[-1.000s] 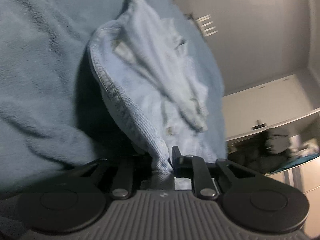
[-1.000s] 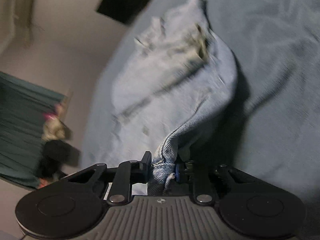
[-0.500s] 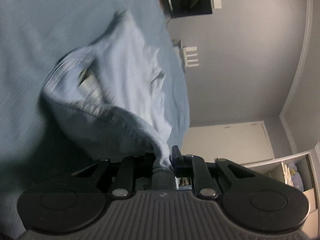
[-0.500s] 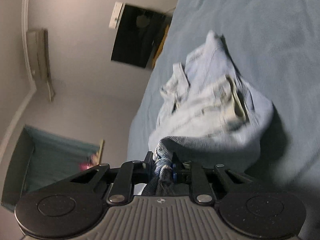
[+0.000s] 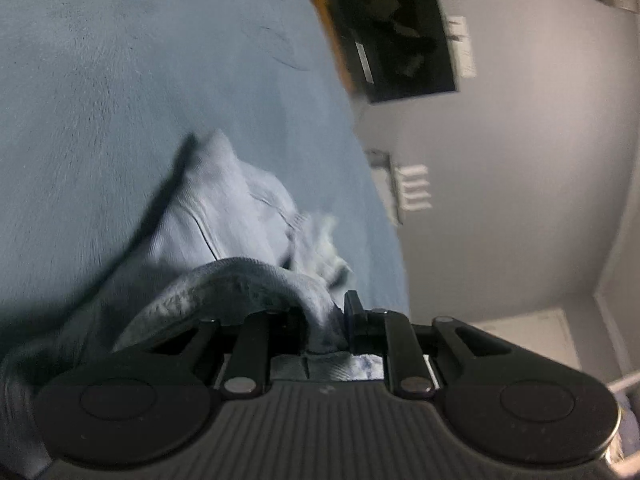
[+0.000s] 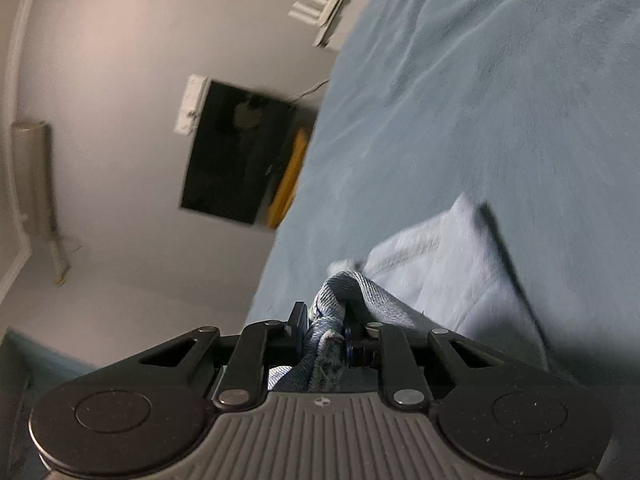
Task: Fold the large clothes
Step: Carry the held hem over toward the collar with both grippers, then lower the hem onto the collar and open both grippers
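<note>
**A:** Start on the left. What has the left gripper (image 5: 326,320) got?

**B:** Its jaws are pinched narrow on a thick, rolled hem of the light-blue denim garment (image 5: 224,220). The rest of the cloth trails away from the fingers and lies on the blue blanket (image 5: 120,80) that covers the bed.

**A:** And on the right?

**B:** The right gripper (image 6: 324,330) is likewise closed tight on a bunched wad of the same denim, with the cloth crowded between its jaws. From there the garment runs out onto the blanket to the right of the fingers.

**A:** How would you expect it to handle?

**B:** My guess is heavy for cloth and fairly stiff. Denim sags under its own weight but keeps a crease. It is not slippery or fragile, so a firm pinch should do. The seamed edges and hems look like the best places to hold, since they are thick and should not slide out.

**A:** What do you count?

**B:** One garment, held at two points, and one blanket. There are two grippers, both clamped on cloth. On the wall beyond the bed there is one dark screen (image 5: 394,28) and one white router with upright antennas (image 6: 326,8).
</note>
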{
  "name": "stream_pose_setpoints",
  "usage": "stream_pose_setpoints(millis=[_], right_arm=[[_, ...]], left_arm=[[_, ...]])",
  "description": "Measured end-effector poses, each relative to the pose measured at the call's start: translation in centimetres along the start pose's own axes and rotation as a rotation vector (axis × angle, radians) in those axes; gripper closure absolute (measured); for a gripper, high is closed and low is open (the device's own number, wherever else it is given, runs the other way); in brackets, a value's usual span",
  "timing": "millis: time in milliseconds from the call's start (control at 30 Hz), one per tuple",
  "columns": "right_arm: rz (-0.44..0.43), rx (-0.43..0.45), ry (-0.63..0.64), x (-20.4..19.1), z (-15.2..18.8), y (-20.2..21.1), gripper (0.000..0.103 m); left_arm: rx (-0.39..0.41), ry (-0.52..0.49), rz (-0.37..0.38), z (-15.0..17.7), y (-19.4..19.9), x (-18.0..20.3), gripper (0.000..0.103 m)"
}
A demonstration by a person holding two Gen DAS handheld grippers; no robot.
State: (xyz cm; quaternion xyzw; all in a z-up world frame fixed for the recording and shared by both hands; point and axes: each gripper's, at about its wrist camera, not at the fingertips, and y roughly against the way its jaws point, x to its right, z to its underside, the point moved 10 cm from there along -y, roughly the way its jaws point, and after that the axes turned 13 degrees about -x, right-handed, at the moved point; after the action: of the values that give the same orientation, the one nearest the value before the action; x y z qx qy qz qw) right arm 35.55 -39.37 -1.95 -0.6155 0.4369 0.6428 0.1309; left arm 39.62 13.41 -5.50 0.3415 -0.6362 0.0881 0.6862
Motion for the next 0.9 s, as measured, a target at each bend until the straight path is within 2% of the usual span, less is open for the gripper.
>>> stream_pose_setpoints(millis=[67, 133, 167, 200, 233, 267, 300, 333, 367, 400, 433, 567, 767, 900], right_arm=[[0.056, 0.022, -0.02, 1.9, -1.2, -2.4, 0.084], [0.093, 0.025, -0.061, 4.1, -1.5, -4.9, 0.083], [0.105, 0.03, -0.091, 4.9, -1.6, -5.6, 0.08], [0.107, 0.04, -0.122, 5.6, -1.8, -6.1, 0.073], [0.089, 0.055, -0.131, 5.8, -2.1, -6.2, 0.069], [0.063, 0.059, -0.119, 5.6, -2.3, -6.4, 0.061], [0.045, 0.053, -0.094, 5.3, -2.4, -6.4, 0.057], [0.052, 0.059, -0.047, 4.8, -2.5, -6.1, 0.056], [0.078, 0.083, 0.013, 4.5, -2.7, -5.6, 0.052], [0.107, 0.111, 0.092, 4.0, -2.9, -4.8, 0.045], [0.123, 0.129, 0.145, 3.5, -3.2, -4.1, 0.043], [0.183, 0.145, 0.333, 2.1, -3.8, -2.2, 0.042], [0.377, 0.027, 0.648, 0.6, -2.1, -5.0, 0.042], [0.476, -0.041, 0.782, -0.3, -1.3, -8.4, 0.043]], left_arm=[[0.008, 0.014, -0.051, -1.2, -1.7, -1.2, 0.09], [0.019, 0.062, -0.064, -2.0, -2.7, -2.1, 0.088], [0.014, 0.096, -0.05, -2.3, -3.0, -2.5, 0.081], [0.007, 0.112, -0.025, -2.6, -3.1, -2.5, 0.076], [0.002, 0.1, -0.007, -2.8, -3.0, -2.2, 0.066], [0.001, 0.07, -0.003, -3.1, -2.7, -1.8, 0.055], [0.016, 0.034, -0.011, -3.4, -2.1, -1.5, 0.047], [0.041, -0.003, -0.033, -3.8, -1.1, -1.3, 0.031], [0.073, -0.051, -0.06, -4.0, -0.4, -0.9, 0.025], [0.092, -0.109, -0.097, -4.3, 0.2, -0.6, 0.025], [0.092, -0.149, -0.14, -4.4, 0.5, -0.4, 0.024], [0.085, -0.328, -0.274, -4.3, 0.7, -0.3, 0.024], [0.031, -0.577, -0.381, -2.7, -2.2, 1.1, 0.024], [-0.013, -0.616, -0.441, -3.0, -4.8, 0.5, 0.025]])
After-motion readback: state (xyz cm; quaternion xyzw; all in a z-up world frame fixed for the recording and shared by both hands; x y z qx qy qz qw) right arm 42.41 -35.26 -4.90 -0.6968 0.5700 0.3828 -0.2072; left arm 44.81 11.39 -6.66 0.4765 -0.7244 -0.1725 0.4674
